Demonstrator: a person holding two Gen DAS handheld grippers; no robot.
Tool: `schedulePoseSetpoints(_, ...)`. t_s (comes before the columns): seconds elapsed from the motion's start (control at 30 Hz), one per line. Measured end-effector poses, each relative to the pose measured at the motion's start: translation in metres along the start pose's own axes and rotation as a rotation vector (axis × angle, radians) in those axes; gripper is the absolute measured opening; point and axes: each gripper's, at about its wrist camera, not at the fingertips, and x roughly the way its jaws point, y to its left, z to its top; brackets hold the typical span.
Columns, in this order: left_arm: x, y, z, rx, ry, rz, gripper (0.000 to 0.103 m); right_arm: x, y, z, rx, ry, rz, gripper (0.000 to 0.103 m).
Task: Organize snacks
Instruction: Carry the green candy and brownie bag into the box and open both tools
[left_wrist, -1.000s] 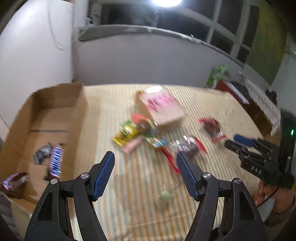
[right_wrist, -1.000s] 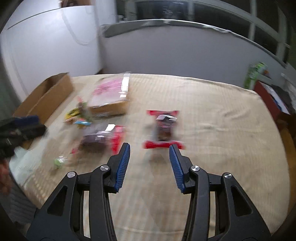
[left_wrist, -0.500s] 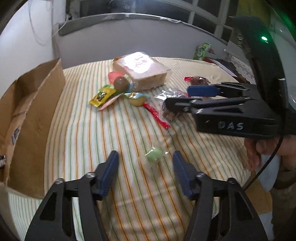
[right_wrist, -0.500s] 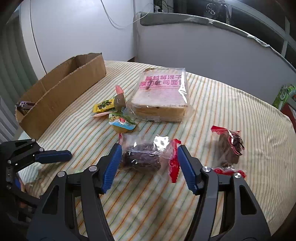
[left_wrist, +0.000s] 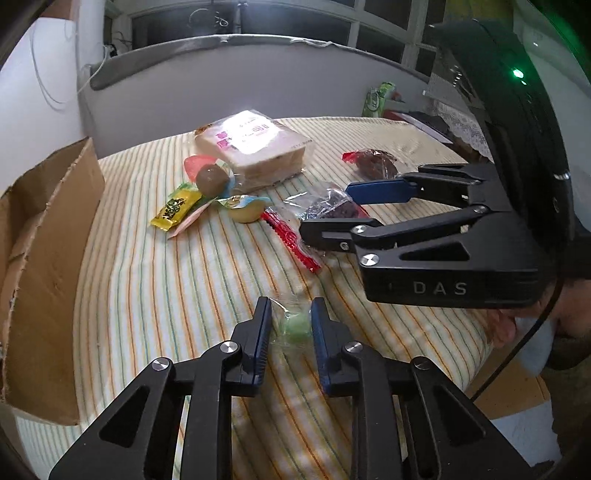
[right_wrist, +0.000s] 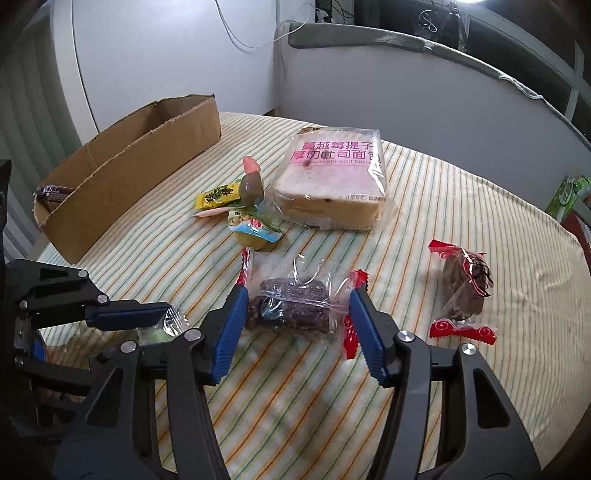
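Snacks lie scattered on the striped cloth (right_wrist: 461, 206) of the table. Green candy (left_wrist: 294, 325) in clear wrap sits at the near edge, clamped between the closed fingers of the left gripper (left_wrist: 290, 322). Just beyond it, a dark cake (right_wrist: 291, 304) in a clear, red-ended wrapper lies between the fingers of the right gripper (right_wrist: 295, 314); those fingers are closing, blue pads at the wrapper's two ends, firm contact not confirmed. A second cake (right_wrist: 463, 291), also red-trimmed, lies apart to the right.

Farther back, the bread pack (right_wrist: 332, 181) with pink lettering rests flat near the table centre. Clustered just left of it: a yellow sachet (right_wrist: 218, 195), a jelly cup (right_wrist: 253, 230) with a blue-and-yellow lid, a brown round sweet (right_wrist: 251, 188), and a pink piece (right_wrist: 251, 166) behind that, the last two touching.

Cardboard box (right_wrist: 140, 162), open-topped, stands along the left edge of the table, well apart from the cluster; a dark wrapper (right_wrist: 51, 192) shows inside at its near end.

A hand (left_wrist: 502, 326) is partly visible under the right gripper in the left wrist view. Green packaging (left_wrist: 376, 98) stands off the table by the far wall.
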Motion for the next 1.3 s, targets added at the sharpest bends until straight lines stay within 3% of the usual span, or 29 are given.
schedulePoseSetpoints(0.13, -0.002, 0.002, 0.0, -0.02, 0.0, 0.006, 0.02, -0.009, -0.01, -0.002, 0.051, -0.024, 0.014, 0.041)
schedulePoseSetpoints(0.27, -0.002, 0.006, 0.002, -0.032, 0.004, 0.023, 0.02, -0.01, -0.013, -0.003, 0.068, -0.031, 0.022, 0.04)
schedulePoseSetpoints(0.3, -0.003, 0.007, 0.002, -0.037, 0.002, 0.027, 0.02, -0.008, -0.011, -0.003, 0.06, -0.026, 0.021, 0.044)
schedulePoseSetpoints(0.33, -0.003, 0.008, 0.003, -0.04, 0.002, 0.027, 0.02, -0.006, -0.006, -0.001, 0.037, -0.016, 0.016, 0.056)
schedulePoseSetpoints(0.43, -0.005, 0.012, 0.003, -0.053, 0.002, 0.035, 0.02, 0.001, 0.005, 0.0, 0.001, -0.001, 0.002, 0.071)
schedulePoseSetpoints(0.53, -0.009, 0.016, 0.002, -0.066, -0.006, 0.04, 0.02, 0.008, 0.011, 0.002, -0.003, 0.002, -0.031, 0.072)
schedulePoseSetpoints(0.83, -0.014, 0.026, 0.001, -0.094, -0.016, 0.038, 0.02, 0.0, 0.023, 0.0, -0.024, 0.005, -0.108, 0.052)
schedulePoseSetpoints(1.3, -0.048, 0.024, 0.016, -0.107, -0.094, 0.033, 0.02, -0.061, 0.006, 0.002, 0.049, -0.087, -0.162, 0.052)
